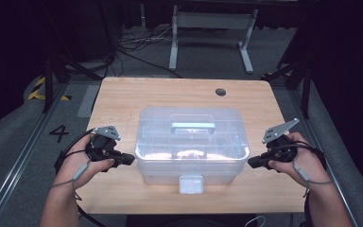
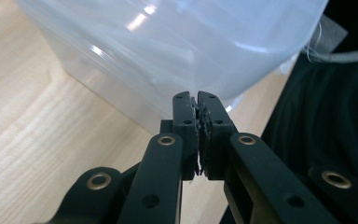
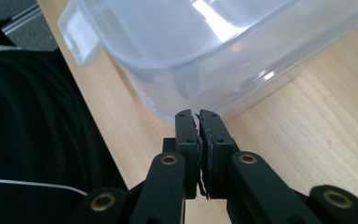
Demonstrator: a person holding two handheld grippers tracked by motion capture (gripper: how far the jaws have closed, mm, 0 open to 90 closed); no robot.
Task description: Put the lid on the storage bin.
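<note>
A clear plastic storage box with a lid, a pale carry handle and a front latch stands in the middle of the wooden table. My left gripper is shut, its tips at the box's left side near the lid's rim. In the left gripper view the shut jaws point at the box wall with nothing between them. My right gripper is shut too, at the box's right side. Its jaws meet just below the box's lid edge.
A round cable hole is in the table's far right part. Beyond the table are a white frame, loose cables and dark stands on the grey floor. The table's near edge runs close under the box's latch.
</note>
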